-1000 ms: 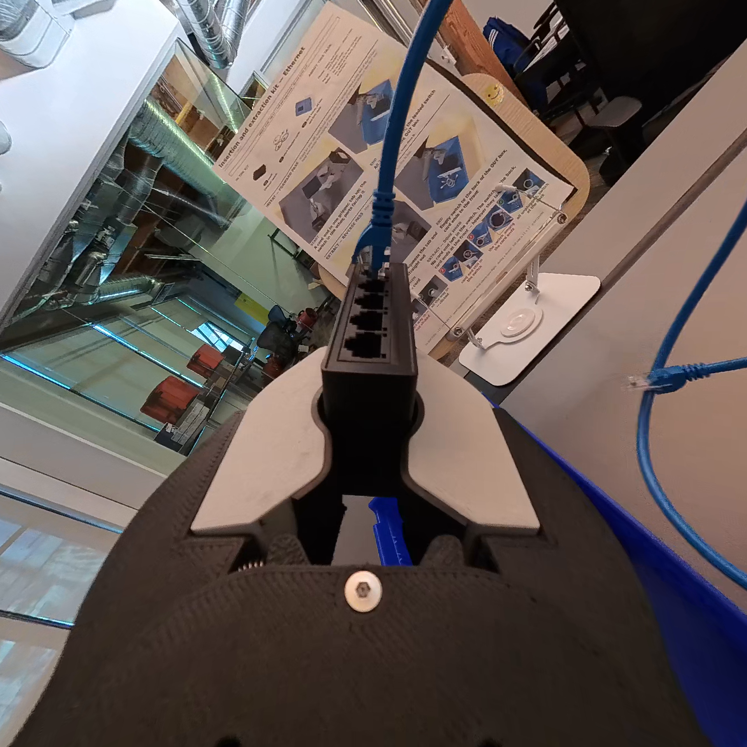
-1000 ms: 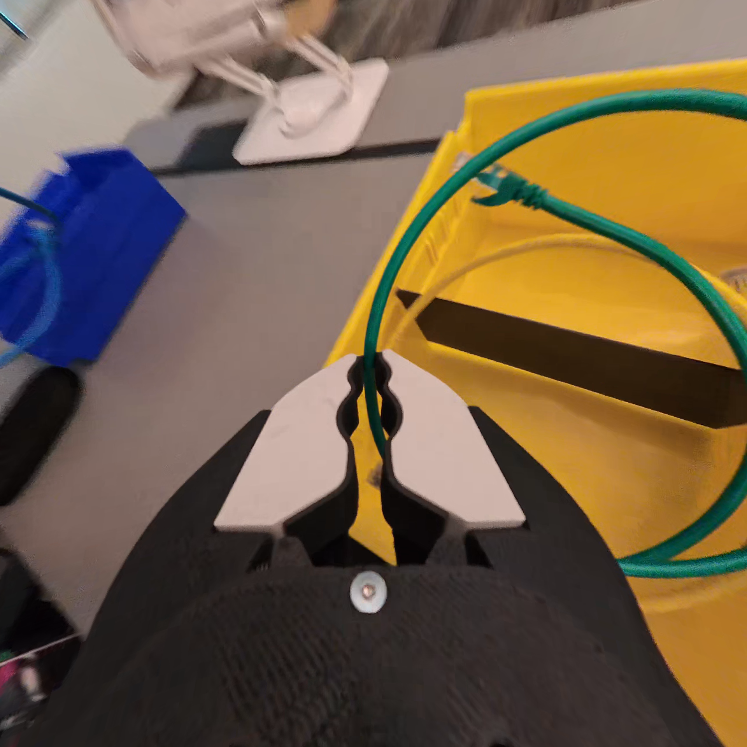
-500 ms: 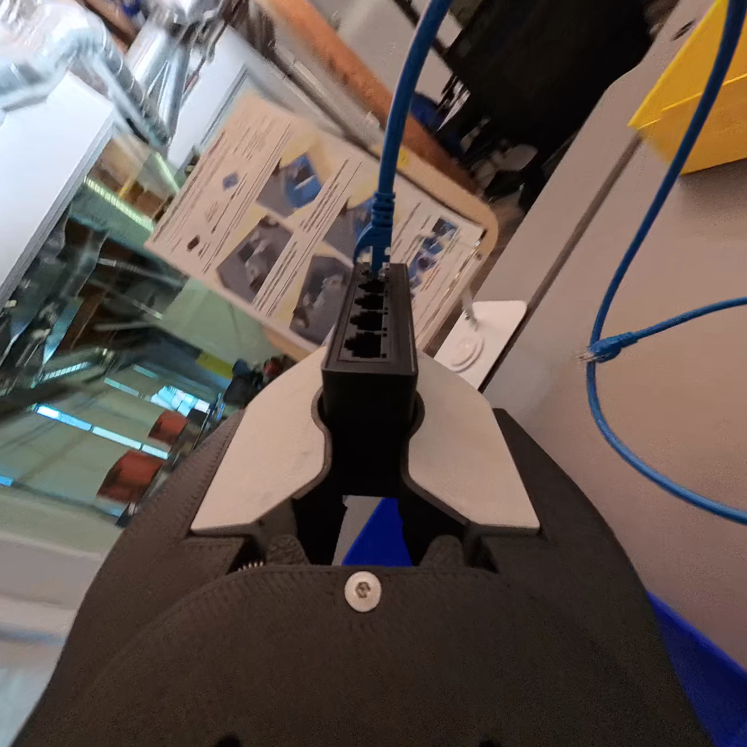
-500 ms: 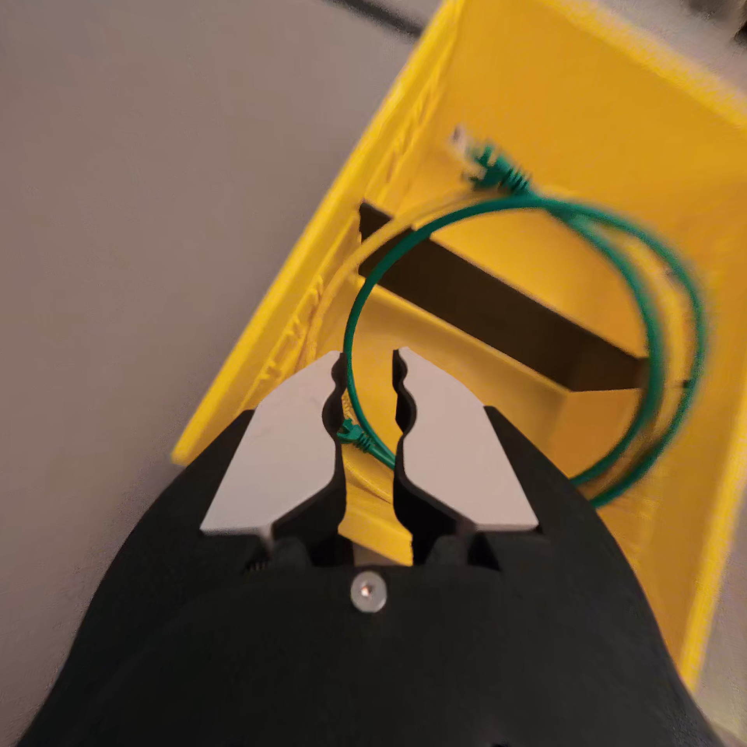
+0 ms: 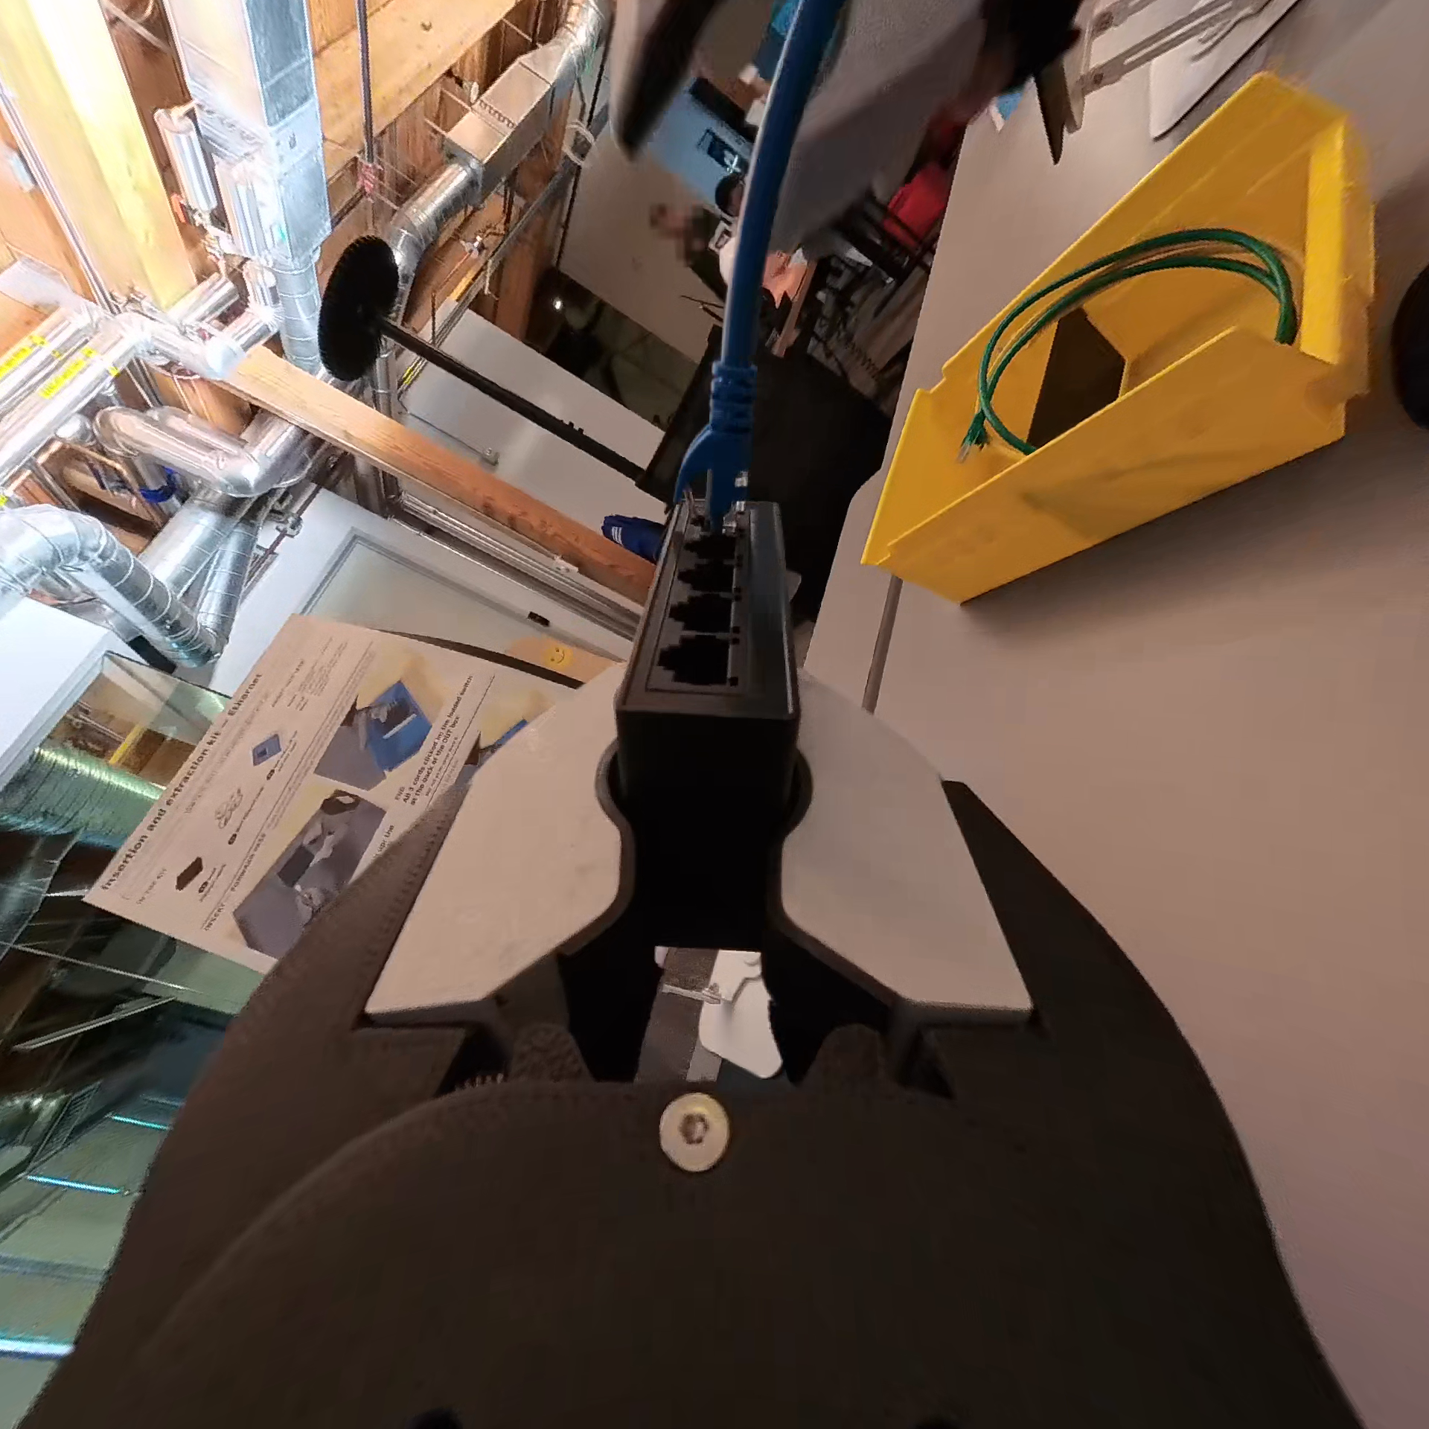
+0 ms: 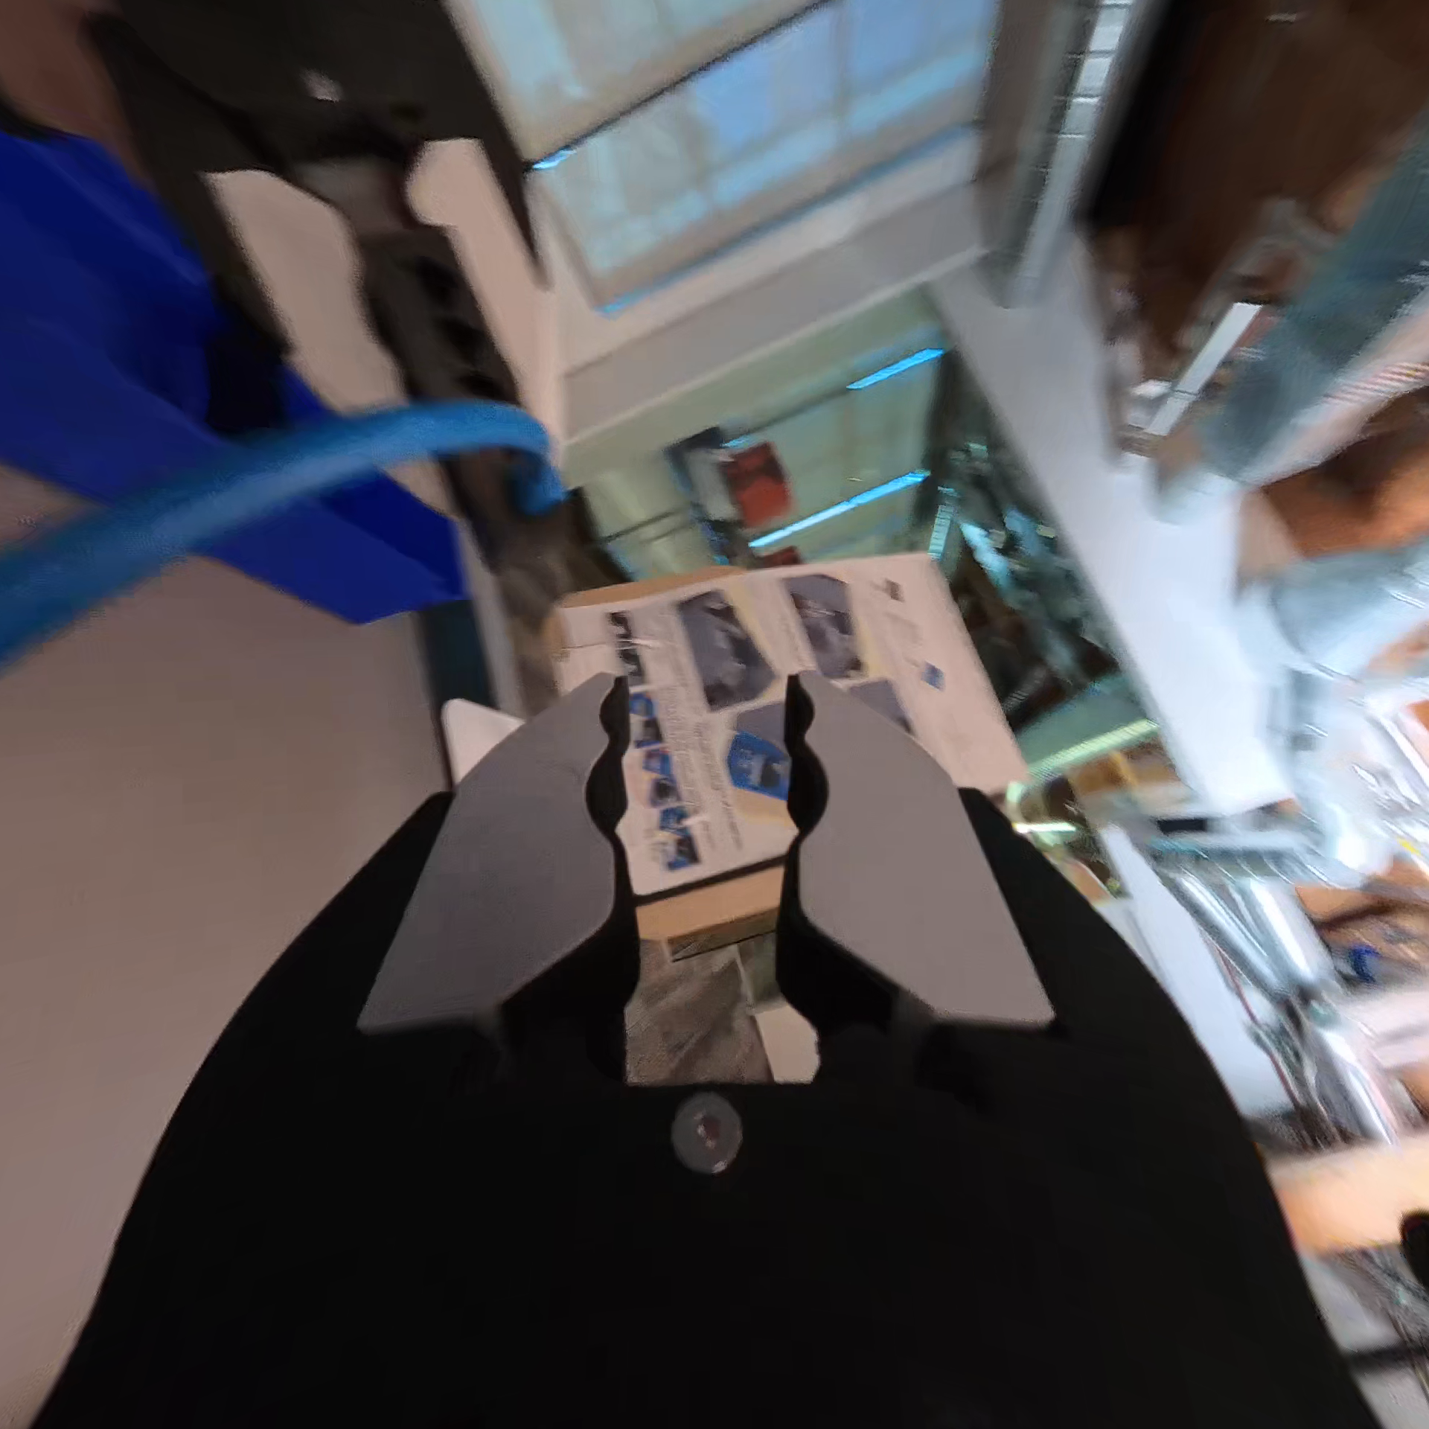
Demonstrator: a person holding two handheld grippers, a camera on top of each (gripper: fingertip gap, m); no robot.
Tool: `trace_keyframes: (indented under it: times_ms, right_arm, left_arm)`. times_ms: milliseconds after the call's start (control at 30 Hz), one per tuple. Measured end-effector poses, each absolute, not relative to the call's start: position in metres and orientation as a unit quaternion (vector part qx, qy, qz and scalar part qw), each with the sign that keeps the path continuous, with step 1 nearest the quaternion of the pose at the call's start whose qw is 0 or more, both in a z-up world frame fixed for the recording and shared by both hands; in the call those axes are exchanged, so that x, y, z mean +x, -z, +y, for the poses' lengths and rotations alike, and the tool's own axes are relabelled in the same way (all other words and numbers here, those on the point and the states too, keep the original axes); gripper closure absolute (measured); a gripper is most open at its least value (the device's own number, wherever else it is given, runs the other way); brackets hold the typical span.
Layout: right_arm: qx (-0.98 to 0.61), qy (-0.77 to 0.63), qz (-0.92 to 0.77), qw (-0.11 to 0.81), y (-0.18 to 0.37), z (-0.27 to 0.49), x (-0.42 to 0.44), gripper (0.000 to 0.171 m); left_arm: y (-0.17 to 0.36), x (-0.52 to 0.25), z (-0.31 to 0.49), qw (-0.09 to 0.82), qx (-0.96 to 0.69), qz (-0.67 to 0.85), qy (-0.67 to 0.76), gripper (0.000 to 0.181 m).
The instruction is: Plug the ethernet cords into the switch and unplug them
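While the left gripper (image 5: 705,781) clamps the switch (image 5: 715,657) (blue cord (image 5: 754,232) in its far port), right gripper (image 6: 700,762) open, empty; probably next: pinching that plug's tab, pulling straight.

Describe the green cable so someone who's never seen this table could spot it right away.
Find the grey tabletop and, on it, the yellow plastic bin lying to the right of the black network switch. The thin green ethernet cable is looped inside that bin, one plug end poking out near its open front. It is loose and green, unlike the thicker blue cable plugged into the switch.
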State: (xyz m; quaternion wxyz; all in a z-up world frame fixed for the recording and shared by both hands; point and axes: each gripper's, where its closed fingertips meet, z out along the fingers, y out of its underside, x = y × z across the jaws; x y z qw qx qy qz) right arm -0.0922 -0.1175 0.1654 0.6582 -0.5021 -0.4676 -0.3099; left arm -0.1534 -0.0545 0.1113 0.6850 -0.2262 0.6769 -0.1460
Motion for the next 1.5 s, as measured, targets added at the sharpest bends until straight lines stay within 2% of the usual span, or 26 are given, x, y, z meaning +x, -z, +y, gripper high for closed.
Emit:
trace_keyframes:
  times_ms: [167, 367, 633, 933, 1267, 1500]
  right_arm:
    - [-0.522, 0.298, -0.552, 0.578, -0.140, -0.093, -0.137, 0.137]
    - [-0.527, 0.302, -0.579, 0.545, -0.136, -0.081, -0.154, 0.148]
    - [-0.533, 0.302, -0.593, 0.522, -0.131, -0.075, -0.154, 0.155]
    - [-0.535, 0.300, -0.624, 0.483, -0.124, -0.074, -0.150, 0.156]
    - [-0.622, 0.210, -0.668, 0.351, -0.108, -0.067, -0.140, 0.155]
    - [-0.638, 0.192, -0.683, 0.300, -0.105, -0.063, -0.137, 0.155]
  left_arm:
    - [-0.110, -0.154, -0.053, 0.684, -0.229, 0.682, 0.118, 0.152]
    - [-0.110, -0.156, -0.048, 0.684, -0.236, 0.682, 0.103, 0.152]
    - [-0.109, -0.157, -0.049, 0.681, -0.237, 0.686, 0.098, 0.152]
    - [-0.108, -0.155, -0.046, 0.699, -0.215, 0.680, 0.040, 0.151]
    - [-0.094, -0.145, -0.034, 0.675, -0.243, 0.695, 0.059, 0.150]
    - [-0.088, -0.142, -0.029, 0.663, -0.259, 0.697, 0.087, 0.151]
